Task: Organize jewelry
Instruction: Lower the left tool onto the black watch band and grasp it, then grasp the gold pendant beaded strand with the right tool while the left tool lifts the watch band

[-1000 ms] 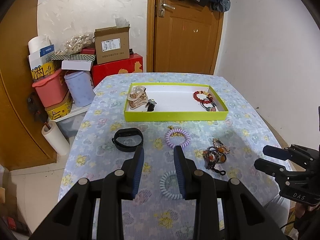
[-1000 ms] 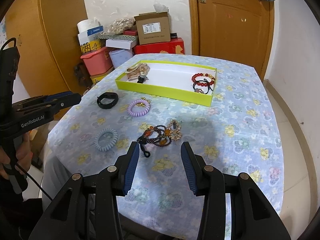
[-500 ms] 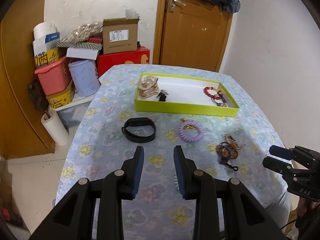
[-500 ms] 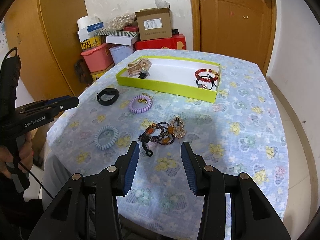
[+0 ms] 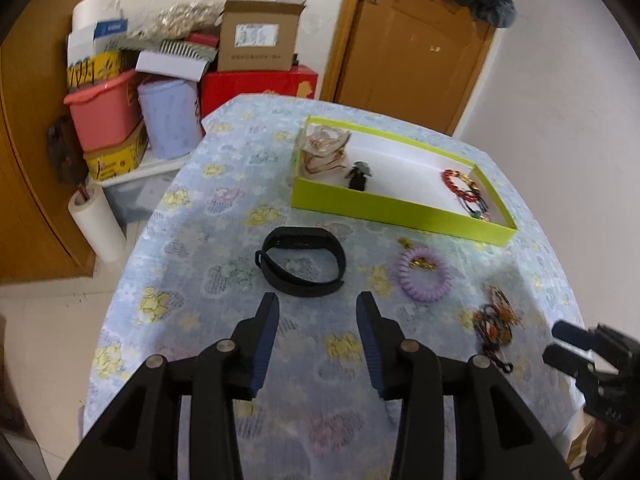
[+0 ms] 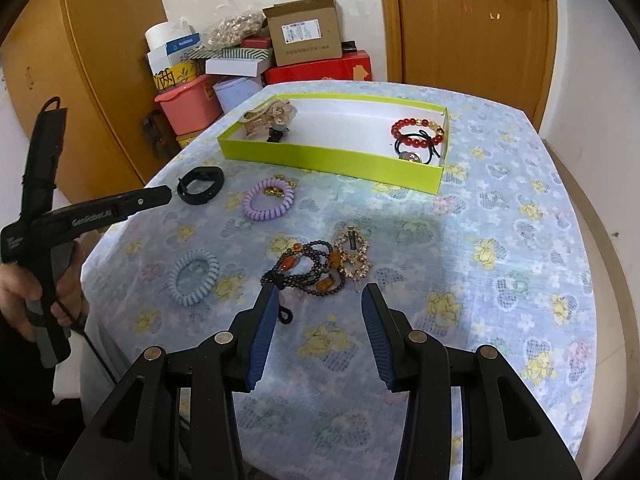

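Left gripper (image 5: 316, 308) gapes wide, empty, just short of the black rubber wristband (image 5: 301, 267); right gripper (image 6: 319, 300) likewise wide, right of it.

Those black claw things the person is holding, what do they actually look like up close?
Each is matte black plastic with two angular arms joined by silver rivets. The left gripper and right gripper both end in flat fingers faced with ribbed dark-blue pads. Seen side-on, the left one has a pistol-style grip, white "GenRobot.AI" lettering and a thin black cable trailing down. The bare hand shows no sleeve.
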### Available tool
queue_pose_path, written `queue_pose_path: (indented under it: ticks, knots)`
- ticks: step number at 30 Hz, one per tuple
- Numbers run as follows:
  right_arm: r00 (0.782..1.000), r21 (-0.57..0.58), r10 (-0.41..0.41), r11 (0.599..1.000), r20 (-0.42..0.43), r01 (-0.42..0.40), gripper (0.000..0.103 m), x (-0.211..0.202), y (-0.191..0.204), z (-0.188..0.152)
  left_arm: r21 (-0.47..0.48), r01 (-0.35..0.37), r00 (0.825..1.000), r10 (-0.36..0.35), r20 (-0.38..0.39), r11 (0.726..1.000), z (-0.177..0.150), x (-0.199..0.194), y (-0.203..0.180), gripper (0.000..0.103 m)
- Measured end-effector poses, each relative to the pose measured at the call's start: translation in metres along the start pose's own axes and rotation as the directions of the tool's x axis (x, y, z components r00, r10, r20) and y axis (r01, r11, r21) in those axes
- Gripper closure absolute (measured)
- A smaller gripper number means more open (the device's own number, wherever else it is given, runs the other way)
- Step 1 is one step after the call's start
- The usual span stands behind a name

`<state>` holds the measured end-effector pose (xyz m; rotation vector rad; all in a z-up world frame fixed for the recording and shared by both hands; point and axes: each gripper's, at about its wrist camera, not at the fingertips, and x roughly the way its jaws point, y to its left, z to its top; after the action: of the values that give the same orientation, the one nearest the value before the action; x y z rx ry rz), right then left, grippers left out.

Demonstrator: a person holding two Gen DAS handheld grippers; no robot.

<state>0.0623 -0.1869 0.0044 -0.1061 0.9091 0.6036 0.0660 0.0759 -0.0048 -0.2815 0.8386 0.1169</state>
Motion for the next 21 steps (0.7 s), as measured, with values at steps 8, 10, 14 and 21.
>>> queue_pose_path:
  ticks: [8,10,14,21]
  knots:
    - [1.000,0.004,0.000,1.000,-0.005,0.000,0.059,0.010,-0.005,0.007,-0.120,-0.036,0.999,0.031,-0.042,0.992,0.012,0.027,0.018,0.062]
    - [1.000,0.006,-0.002,1.000,-0.007,0.002,0.059,0.013,-0.005,0.009,-0.134,-0.049,0.997,0.041,-0.060,0.990,0.015,0.033,0.019,0.062]
    - [1.000,0.018,-0.008,1.000,-0.011,0.008,0.059,0.022,-0.009,0.012,-0.143,-0.056,0.996,0.046,-0.071,0.988,0.018,0.042,0.019,0.071]
    - [1.000,0.047,-0.014,0.999,-0.014,0.015,0.059,0.032,-0.017,0.016,-0.104,-0.093,0.994,0.087,-0.063,0.990,0.024,0.051,0.016,0.087]
